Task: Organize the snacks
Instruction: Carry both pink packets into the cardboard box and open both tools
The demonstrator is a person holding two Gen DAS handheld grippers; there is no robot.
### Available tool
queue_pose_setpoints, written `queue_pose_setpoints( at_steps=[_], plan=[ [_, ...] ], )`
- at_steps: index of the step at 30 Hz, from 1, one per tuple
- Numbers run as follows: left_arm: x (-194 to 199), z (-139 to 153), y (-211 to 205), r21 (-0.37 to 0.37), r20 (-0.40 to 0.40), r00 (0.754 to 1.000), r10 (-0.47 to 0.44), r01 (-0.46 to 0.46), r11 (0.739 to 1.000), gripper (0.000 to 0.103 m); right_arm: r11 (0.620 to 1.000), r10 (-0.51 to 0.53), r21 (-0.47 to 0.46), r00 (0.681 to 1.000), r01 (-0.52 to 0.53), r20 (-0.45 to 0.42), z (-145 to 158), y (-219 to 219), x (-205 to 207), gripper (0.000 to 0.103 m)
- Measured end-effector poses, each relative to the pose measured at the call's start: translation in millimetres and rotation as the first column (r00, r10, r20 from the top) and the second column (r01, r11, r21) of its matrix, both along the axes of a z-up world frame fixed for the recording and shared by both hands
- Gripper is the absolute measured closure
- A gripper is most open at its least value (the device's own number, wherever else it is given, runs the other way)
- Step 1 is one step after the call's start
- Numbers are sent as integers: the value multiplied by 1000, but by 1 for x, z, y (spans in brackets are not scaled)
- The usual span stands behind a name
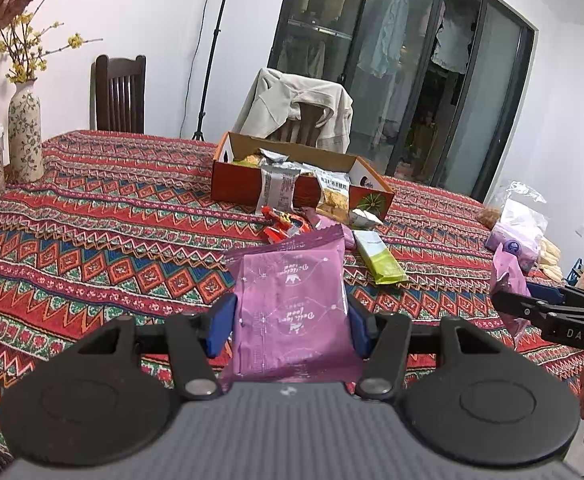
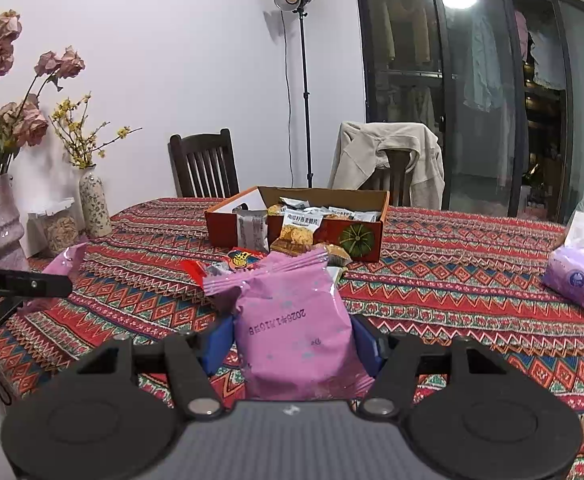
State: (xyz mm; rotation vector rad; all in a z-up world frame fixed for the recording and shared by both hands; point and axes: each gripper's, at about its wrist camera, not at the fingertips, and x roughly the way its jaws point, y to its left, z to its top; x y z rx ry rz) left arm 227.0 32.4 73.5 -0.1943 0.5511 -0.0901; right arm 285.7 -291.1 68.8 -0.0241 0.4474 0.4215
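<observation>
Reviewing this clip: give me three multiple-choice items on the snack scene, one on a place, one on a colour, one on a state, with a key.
1. Where does the green bar packet lie?
A. inside the box
B. on the tablecloth
C. on a chair

2. What colour is the packet in the right gripper?
A. pink
B. yellow
C. blue

3. What state is the left gripper in?
A. open and empty
B. shut on a pink packet
C. holding the vase

Key: 1 B, it rests on the patterned tablecloth before the cardboard box. 2 A, the pink packet shows between the pads. 3 B, both blue pads press its pink packet.
</observation>
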Motion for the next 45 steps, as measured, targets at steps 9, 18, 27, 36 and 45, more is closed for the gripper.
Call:
queue_pose_setpoints(
  at_steps=[9,18,27,36,45],
  plan=[
    [34,10,6,28,-1,999,-36,36,999,45,999,30,-23,999,-30,-11,8,2,25,40],
    [117,55,13,122,77,993,-85,75,990,45,993,60,-100,998,-56,29,47,10,89,40],
    [248,88,12,77,62,989,-136,131,988,45,989,96,-120,995,-90,41,94,32,196,40],
    [382,60,7,38,-56,992,-111,114,993,45,994,81,-65,990,-89,-119,81,79,341,40],
    [457,-7,16,54,-189,981,-40,51,997,45,999,-5,-34,922,-8,-386,-5,125,465,40]
  ],
)
